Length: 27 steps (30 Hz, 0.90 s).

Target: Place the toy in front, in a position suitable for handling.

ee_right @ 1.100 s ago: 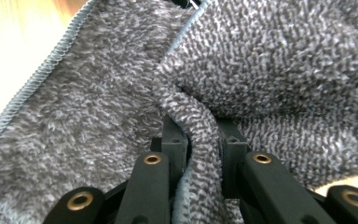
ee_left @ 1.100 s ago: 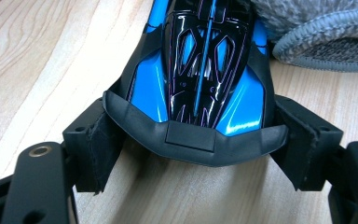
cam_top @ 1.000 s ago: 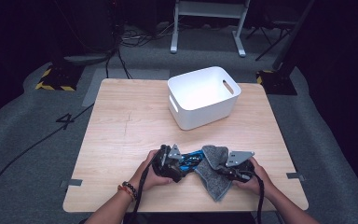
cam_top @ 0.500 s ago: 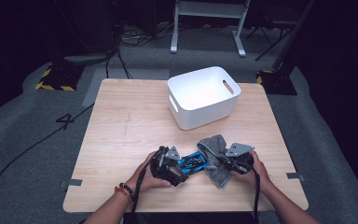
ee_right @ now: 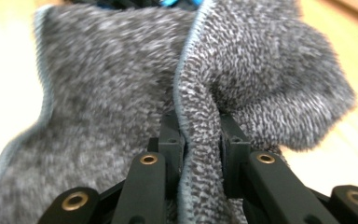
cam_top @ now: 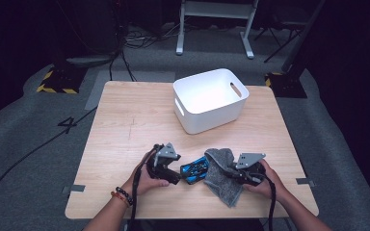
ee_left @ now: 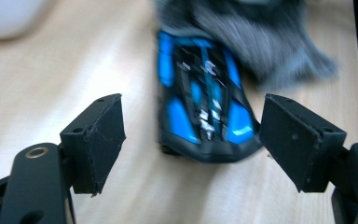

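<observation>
The left gripper [ee_left: 193, 144] has let go of the blue-and-black toy car [ee_left: 204, 95]: its jaws, just narrowing, straddle it untouched on the wooden table [cam_top: 125, 120]; the right gripper [ee_right: 200, 140] pinches the grey fleecy cloth [ee_right: 121, 93] beside it, ready to wipe

On the table [cam_top: 125, 125], the toy car [cam_top: 194, 172] lies left of the cloth [cam_top: 220, 175], apparently touching it; the bin [cam_top: 209, 98] sits farther back.
</observation>
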Tool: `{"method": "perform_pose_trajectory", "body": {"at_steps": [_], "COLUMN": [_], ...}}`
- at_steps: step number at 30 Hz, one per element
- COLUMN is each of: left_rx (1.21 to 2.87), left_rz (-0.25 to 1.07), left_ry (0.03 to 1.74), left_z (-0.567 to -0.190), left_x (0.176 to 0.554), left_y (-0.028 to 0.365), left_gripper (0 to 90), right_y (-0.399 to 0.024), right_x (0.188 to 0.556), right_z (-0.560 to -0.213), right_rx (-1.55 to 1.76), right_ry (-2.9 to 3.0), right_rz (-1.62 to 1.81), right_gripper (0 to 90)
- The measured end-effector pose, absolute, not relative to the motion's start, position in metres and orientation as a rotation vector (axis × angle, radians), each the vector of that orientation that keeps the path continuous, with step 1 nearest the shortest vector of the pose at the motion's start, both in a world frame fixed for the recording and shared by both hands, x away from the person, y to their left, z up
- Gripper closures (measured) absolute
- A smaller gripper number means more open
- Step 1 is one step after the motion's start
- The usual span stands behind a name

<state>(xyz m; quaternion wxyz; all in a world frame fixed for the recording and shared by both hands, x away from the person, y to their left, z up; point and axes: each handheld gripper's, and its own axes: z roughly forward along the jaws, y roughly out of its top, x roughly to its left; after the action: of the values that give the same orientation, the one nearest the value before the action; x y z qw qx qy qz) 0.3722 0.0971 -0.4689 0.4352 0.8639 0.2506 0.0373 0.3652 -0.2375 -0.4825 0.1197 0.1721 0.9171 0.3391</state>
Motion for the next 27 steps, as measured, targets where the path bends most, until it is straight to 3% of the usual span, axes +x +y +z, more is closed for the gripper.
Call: {"method": "perform_pose_trajectory", "body": {"at_steps": [3,7,11,14,17,27], "left_rx": [2.122,2.162,2.196,2.194,2.168,2.173], "left_rz": [0.123,0.15,0.113,0.065,-0.06,-0.134], "left_ry": [0.701,0.749,0.713,0.676,0.649,0.626], "left_z": [-0.472,-0.481,-0.486,-0.486,-0.489,-0.491], "left_x": [0.379,0.387,0.389,0.389,0.391,0.39], "left_y": [0.1,0.092,0.083,0.085,0.089,0.087], "left_gripper": [23.6,32.5,37.4,47.6,49.5,50.0], "right_y": [-0.237,-0.237,-0.234,-0.233,-0.226,-0.206], "right_x": [0.361,0.359,0.359,0.36,0.359,0.383], "right_z": [-0.481,-0.482,-0.484,-0.487,-0.49,-0.495], "right_rx": [0.461,0.446,0.428,0.462,0.494,0.555], "right_ry": [2.708,2.76,2.774,2.751,2.69,2.554], "right_rz": [0.976,0.977,0.951,0.976,0.985,0.982], "right_gripper": [75.9,75.7,75.6,73.4,73.1,74.7]}}
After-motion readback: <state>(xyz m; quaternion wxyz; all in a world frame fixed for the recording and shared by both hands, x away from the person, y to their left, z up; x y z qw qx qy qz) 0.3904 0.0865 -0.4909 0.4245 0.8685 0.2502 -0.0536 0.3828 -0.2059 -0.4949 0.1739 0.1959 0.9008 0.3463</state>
